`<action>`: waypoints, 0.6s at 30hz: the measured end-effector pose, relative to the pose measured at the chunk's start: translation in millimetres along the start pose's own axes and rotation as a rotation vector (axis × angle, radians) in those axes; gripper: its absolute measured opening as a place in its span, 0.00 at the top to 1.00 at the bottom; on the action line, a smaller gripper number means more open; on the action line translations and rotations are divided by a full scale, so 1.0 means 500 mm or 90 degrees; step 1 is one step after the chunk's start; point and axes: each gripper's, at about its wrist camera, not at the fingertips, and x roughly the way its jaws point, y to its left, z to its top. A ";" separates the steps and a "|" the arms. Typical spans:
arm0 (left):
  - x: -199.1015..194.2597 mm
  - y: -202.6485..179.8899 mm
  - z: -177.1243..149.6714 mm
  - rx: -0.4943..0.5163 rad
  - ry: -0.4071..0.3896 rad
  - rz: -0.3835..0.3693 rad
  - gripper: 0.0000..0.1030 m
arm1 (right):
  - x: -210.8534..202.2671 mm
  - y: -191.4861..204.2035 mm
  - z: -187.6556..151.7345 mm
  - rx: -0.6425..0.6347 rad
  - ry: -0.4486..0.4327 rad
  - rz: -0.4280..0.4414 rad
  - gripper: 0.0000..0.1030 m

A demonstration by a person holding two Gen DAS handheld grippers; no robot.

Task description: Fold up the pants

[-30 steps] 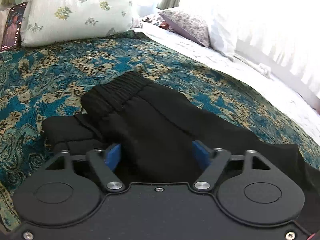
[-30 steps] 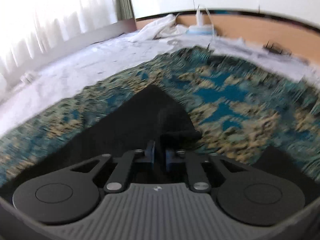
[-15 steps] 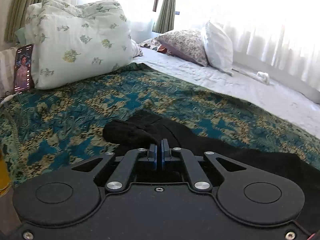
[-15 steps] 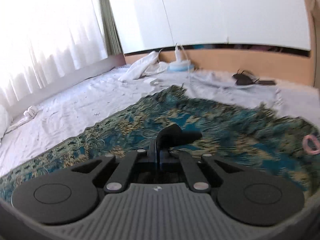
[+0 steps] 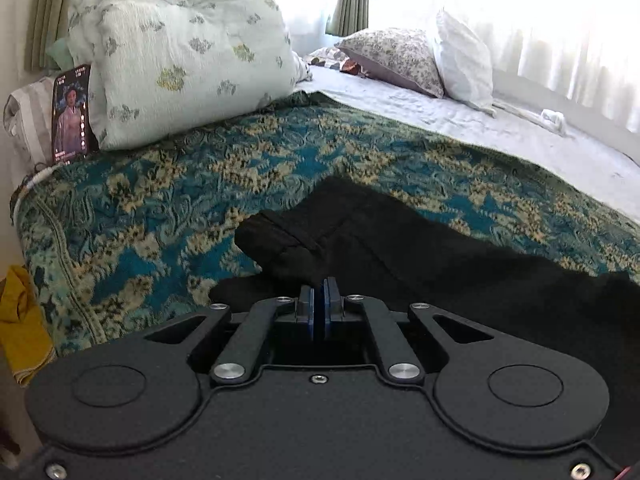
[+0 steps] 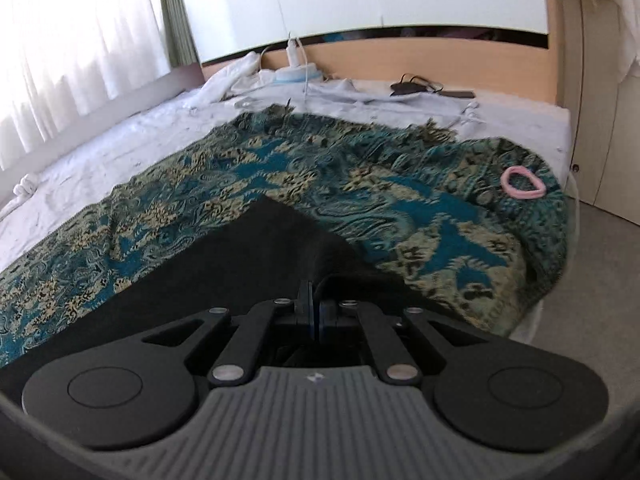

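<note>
Black pants (image 5: 400, 248) lie on a teal and gold patterned bedspread (image 5: 160, 208). My left gripper (image 5: 319, 300) is shut on the waistband end of the pants, which bunches just ahead of the blue pads. My right gripper (image 6: 316, 300) is shut on the other end of the pants (image 6: 248, 264), whose black cloth spreads ahead and to the left over the bedspread (image 6: 400, 200).
A floral pillow (image 5: 188, 52) and a phone (image 5: 71, 114) stand at the head of the bed, with two more pillows (image 5: 424, 60) to the right. A pink hair tie (image 6: 523, 182) lies near the bedspread's far right edge. Cables and a white cloth (image 6: 248, 76) lie by the footboard.
My left gripper has closed on the waistband and lifted it. My right gripper, shut throughout, has raised its end of the pants and lowered it back to the bedspread.
</note>
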 end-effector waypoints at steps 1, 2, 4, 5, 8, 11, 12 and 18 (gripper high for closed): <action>-0.003 0.002 0.003 0.003 -0.004 0.004 0.94 | -0.009 -0.006 0.000 -0.003 -0.007 -0.001 0.95; -0.003 0.004 0.005 0.007 -0.006 0.011 0.94 | -0.012 -0.009 0.001 -0.010 -0.012 -0.013 0.95; 0.005 0.010 0.005 0.010 0.008 0.015 0.94 | -0.008 -0.019 -0.008 -0.029 -0.006 -0.036 0.96; 0.013 0.011 0.001 0.011 0.021 0.016 0.94 | -0.002 -0.026 -0.013 -0.026 0.005 -0.040 0.96; 0.024 0.003 -0.012 0.030 0.029 0.026 0.94 | 0.013 -0.050 -0.027 -0.001 0.034 -0.043 0.96; 0.024 -0.001 -0.013 0.042 0.025 0.030 0.94 | 0.004 -0.058 -0.032 -0.005 0.023 -0.049 0.95; 0.025 0.000 -0.012 0.040 0.026 0.028 0.94 | 0.001 -0.060 -0.031 -0.010 0.017 -0.056 0.94; 0.025 0.010 -0.003 0.023 0.028 0.024 0.94 | 0.002 -0.080 -0.027 0.010 0.012 -0.061 0.94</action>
